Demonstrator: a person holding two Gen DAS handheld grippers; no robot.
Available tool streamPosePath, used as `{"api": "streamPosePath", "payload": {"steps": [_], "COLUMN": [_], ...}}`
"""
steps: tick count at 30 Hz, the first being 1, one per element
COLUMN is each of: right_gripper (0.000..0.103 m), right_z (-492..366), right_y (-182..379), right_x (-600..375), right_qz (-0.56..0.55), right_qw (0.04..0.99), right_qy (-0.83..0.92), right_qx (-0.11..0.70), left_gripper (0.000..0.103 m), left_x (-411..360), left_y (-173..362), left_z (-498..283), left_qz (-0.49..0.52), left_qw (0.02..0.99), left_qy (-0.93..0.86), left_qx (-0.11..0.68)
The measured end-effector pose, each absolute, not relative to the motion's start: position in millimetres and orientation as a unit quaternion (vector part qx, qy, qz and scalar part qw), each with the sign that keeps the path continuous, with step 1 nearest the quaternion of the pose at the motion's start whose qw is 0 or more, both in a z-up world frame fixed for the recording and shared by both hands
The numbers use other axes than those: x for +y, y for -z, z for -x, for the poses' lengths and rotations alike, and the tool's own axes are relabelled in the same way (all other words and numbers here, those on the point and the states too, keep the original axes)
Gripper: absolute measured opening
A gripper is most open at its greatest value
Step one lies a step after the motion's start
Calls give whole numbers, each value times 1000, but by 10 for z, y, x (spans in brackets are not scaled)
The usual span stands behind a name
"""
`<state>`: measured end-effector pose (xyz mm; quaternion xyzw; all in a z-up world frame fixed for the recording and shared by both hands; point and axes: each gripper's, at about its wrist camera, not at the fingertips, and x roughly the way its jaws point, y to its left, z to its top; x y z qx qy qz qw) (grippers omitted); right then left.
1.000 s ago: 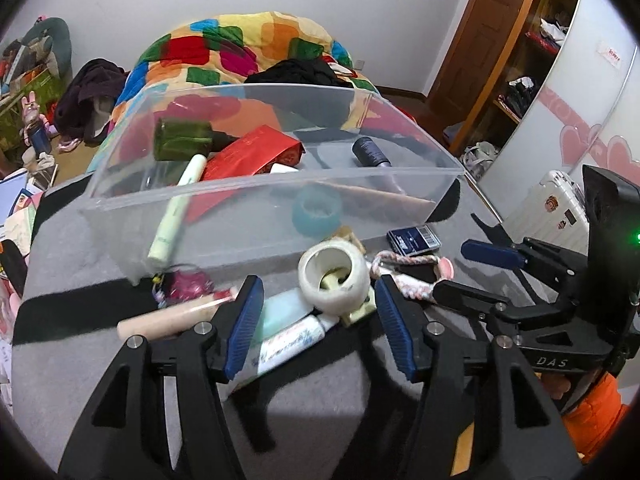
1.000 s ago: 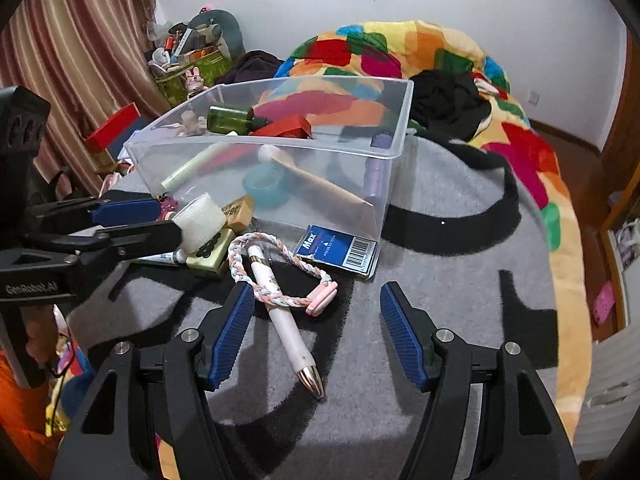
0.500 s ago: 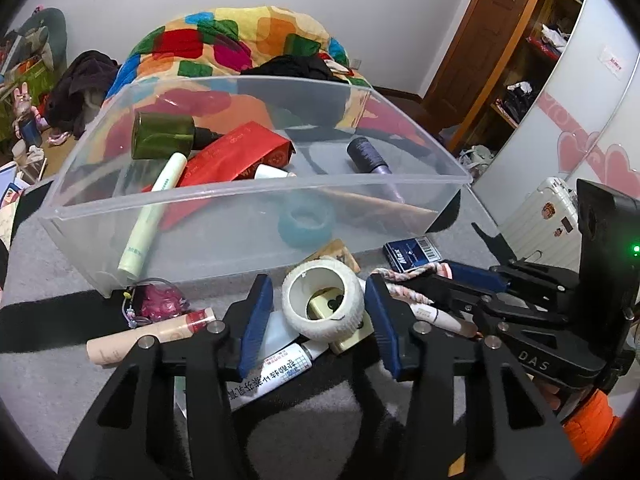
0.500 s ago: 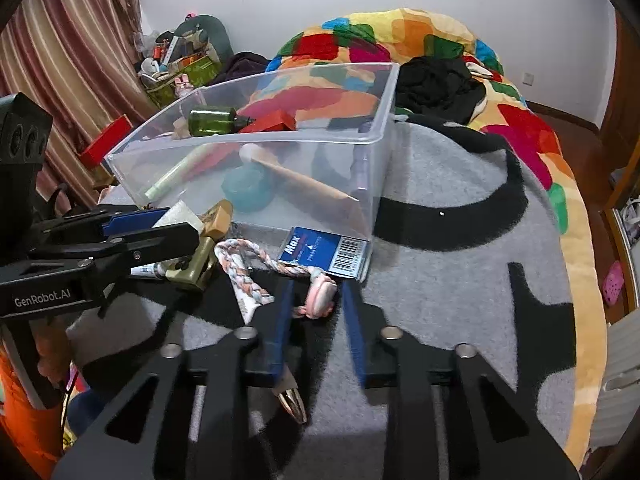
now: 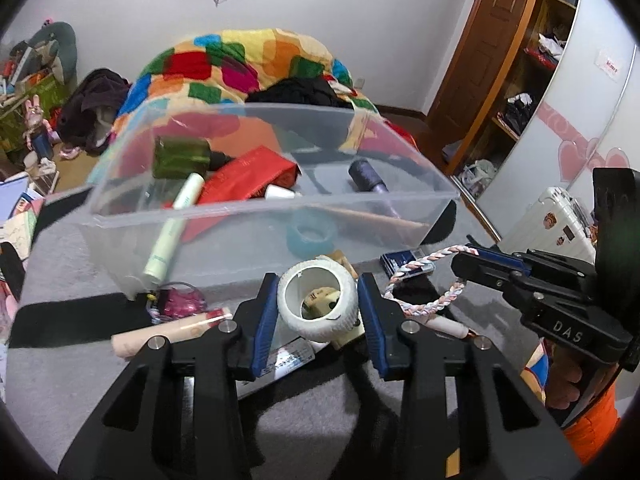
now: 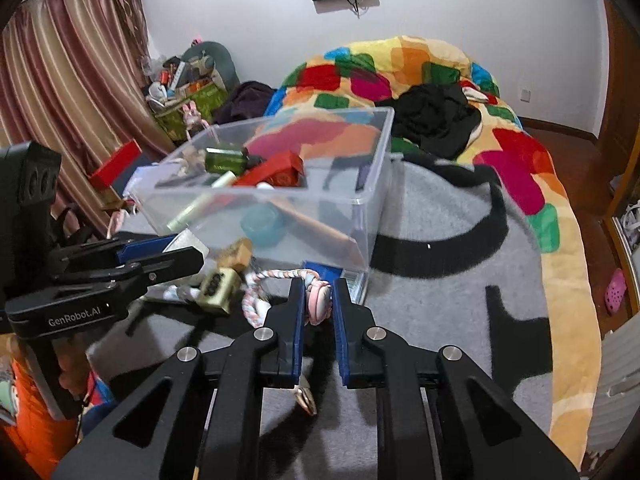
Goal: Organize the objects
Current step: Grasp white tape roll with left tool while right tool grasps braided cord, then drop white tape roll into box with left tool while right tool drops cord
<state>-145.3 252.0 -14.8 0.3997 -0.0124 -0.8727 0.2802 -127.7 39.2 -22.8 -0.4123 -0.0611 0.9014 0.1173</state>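
My left gripper (image 5: 318, 312) is shut on a white tape roll (image 5: 318, 306) and holds it just above the grey blanket, in front of the clear plastic bin (image 5: 260, 224). My right gripper (image 6: 318, 304) is shut on the pink end of a braided pink-and-white cord (image 6: 318, 302), whose loop hangs lifted in the left wrist view (image 5: 424, 280). The bin (image 6: 360, 200) holds a green bottle (image 5: 180, 158), a red box (image 5: 248, 176), a pale tube, a teal tape roll (image 5: 312, 234) and a purple item.
On the blanket in front of the bin lie a blue card pack (image 5: 400, 262), a pen (image 5: 444, 326), a beige tube (image 5: 168, 334), a pink pouch (image 5: 180, 304) and an olive padlock (image 6: 218, 286). A colourful quilt (image 6: 400, 76) lies behind. A white suitcase (image 5: 556, 220) stands right.
Both grippers closed: the left on the white tape roll, the right on the braided cord's pink end. Both items are now lifted slightly off the blanket.
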Motion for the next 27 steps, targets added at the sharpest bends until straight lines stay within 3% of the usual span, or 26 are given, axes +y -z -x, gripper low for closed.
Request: {"api": "streamPosePath", "payload": {"steps": [17,27], "right_gripper": [12,12], "right_z": [1626,2003], "right_y": [-521,-396], "right_x": [2271,2003], "right_qz": [-321,-343], "right_qw": [300,287], "right_qy": [898,894], "right_qx": [-28,-28], "left_gripper": [39,39], "left_x": [93,-52], "left_y": [-323,-334], "left_z": [1228,1556], "left_qz": [335,342], "left_qw": [63,39], "left_qy": [-939,-937], "left_qx": [-55,-50]}}
